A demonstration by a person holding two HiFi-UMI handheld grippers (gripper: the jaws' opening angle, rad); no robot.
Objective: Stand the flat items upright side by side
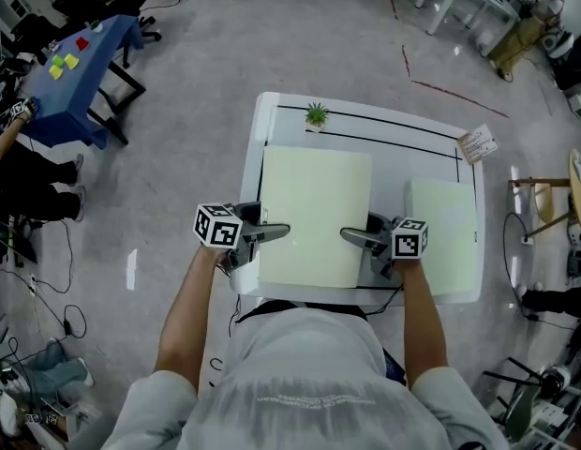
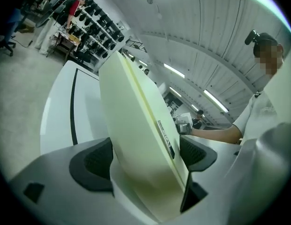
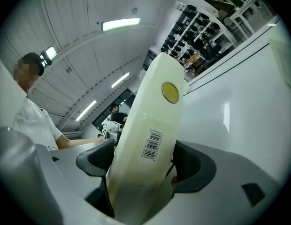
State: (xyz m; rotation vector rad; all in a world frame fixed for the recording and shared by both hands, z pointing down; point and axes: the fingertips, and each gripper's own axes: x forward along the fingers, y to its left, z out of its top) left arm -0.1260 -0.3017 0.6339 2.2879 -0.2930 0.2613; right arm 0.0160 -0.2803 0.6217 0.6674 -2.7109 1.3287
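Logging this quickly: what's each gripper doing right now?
Left gripper: around the pale folder, grip cannot be told.
Right gripper: closed on the pale folder.

The flat item (image 3: 150, 102) held between the fingers (image 3: 188, 165) is seen to be smooth and softly matt, like coated card, with a printed paper barcode label (image 3: 151, 145) stuck on just above them. The finger pads are shown black, matt and finely textured, set in smooth grey plastic housing (image 3: 239, 191). Beyond the fingers, the white worktop (image 3: 230, 102) is rendered glossy.

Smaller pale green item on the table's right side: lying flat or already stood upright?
Lying flat. The head view shows the smaller pale green item with its whole broad face turned up, resting on the white table.
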